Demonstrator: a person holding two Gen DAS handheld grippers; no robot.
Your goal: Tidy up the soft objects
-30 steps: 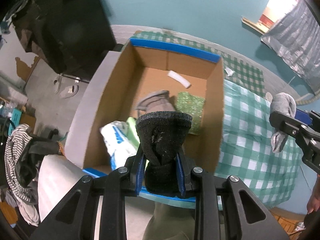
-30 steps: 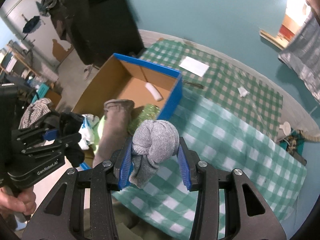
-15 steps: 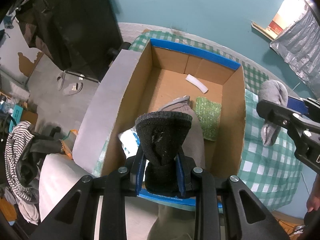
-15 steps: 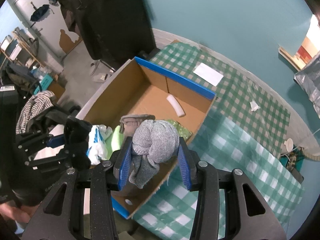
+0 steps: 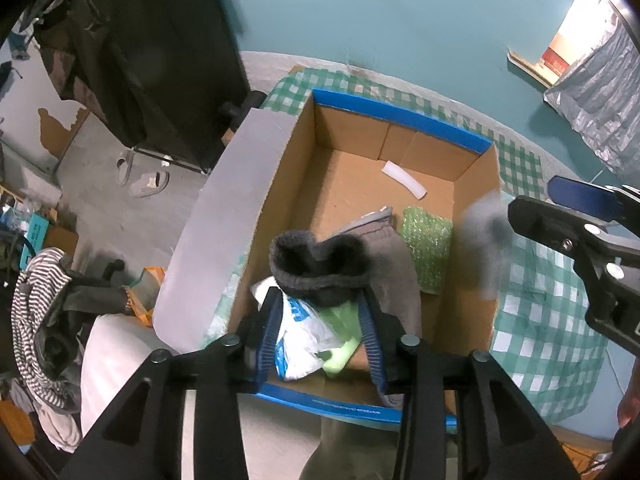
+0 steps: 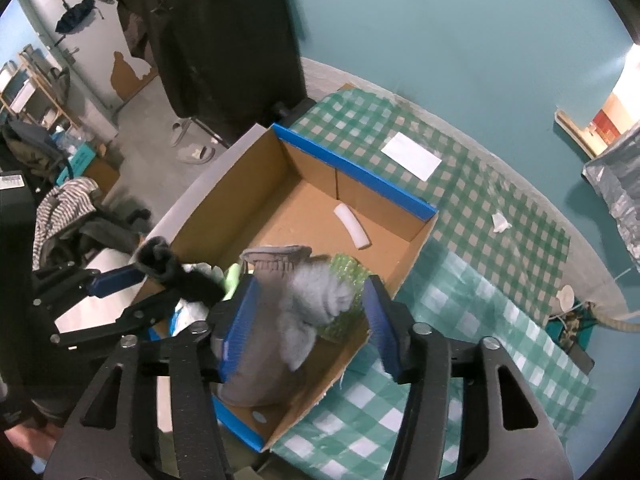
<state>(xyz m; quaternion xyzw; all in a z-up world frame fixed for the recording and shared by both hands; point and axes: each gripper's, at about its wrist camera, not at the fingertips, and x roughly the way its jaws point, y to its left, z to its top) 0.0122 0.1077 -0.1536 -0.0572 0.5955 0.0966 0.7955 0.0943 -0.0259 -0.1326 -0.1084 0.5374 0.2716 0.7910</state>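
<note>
Jaws of both grippers have just spread over the cardboard box [image 5: 472,184]. Left gripper [image 5: 320,320] frees the black sock [image 5: 320,268]; right gripper [image 6: 312,320] drops the blurred grey sock [image 6: 316,300]. Both socks should land inside, with the soft items already there.

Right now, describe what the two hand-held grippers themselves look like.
Both are matte black frames with triangular cut-outs and round silver screw heads. The left hand-held gripper and the right hand-held gripper each carry two flat fingers faced with ribbed blue pads. Seen from the right wrist view, the left one's side shows more silver screws. No cables or sleeves show.
</note>
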